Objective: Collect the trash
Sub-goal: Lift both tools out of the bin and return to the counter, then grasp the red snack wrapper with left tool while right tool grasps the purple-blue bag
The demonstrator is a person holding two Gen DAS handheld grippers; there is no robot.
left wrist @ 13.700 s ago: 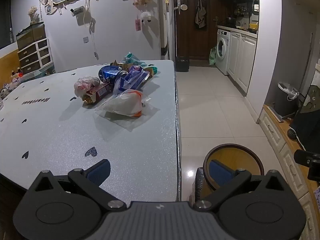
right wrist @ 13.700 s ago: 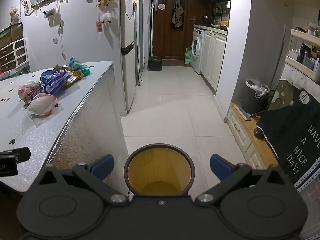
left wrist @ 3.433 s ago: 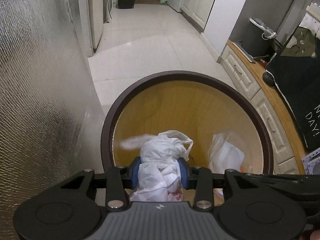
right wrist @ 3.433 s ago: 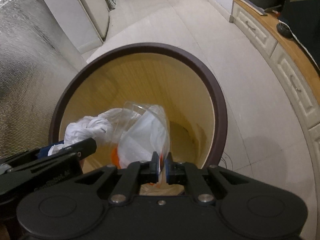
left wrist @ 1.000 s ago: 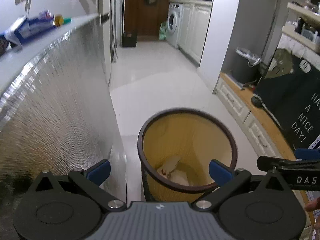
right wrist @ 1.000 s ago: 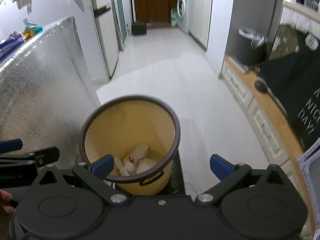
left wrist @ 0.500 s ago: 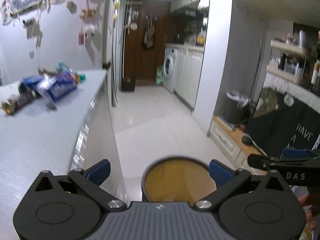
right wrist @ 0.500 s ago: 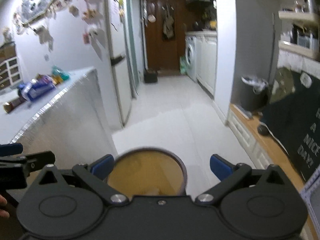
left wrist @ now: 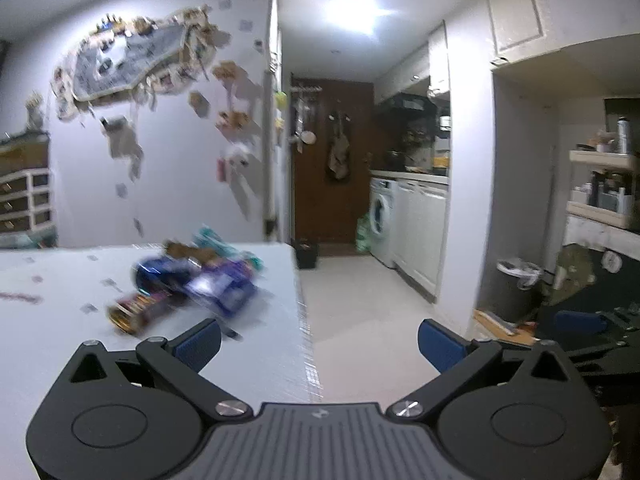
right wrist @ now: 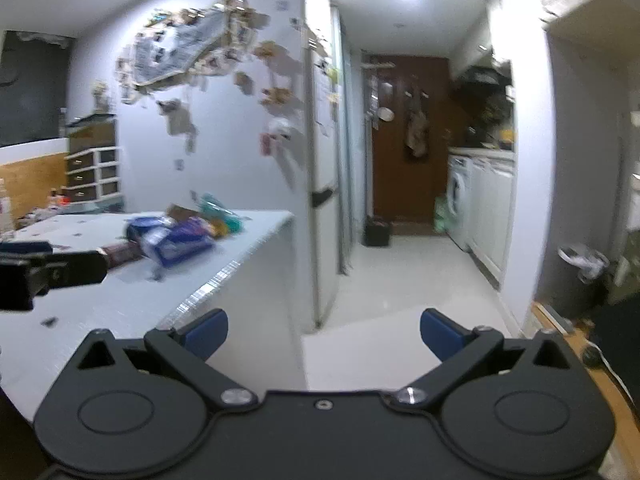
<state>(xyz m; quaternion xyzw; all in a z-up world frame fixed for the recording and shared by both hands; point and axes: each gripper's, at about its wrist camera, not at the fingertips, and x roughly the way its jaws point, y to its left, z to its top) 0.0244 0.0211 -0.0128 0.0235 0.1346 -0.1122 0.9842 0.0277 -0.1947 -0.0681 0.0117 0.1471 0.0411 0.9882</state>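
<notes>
Trash (left wrist: pixel 192 280) blurred, heaped near tabletop (left wrist: pixel 60 340) far edge, long axis unclear, left tool (left wrist: pixel 318 346) apart, empty, right tool (right wrist: pixel 324 332) likewise.

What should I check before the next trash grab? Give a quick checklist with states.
1. Left gripper open and empty: ok.
2. Right gripper open and empty: ok.
3. Trash pile on the table in view: ok, though blurred, so single pieces are hard to tell apart.
4. Nearest piece, a dark wrapper at the near edge of the pile, free of the rest: cannot tell.
5. Bin in view for the drop: not ok, neither view shows it.
6. Grippers apart from each other: ok; the left gripper shows at the left edge of the right wrist view, over the table.
</notes>
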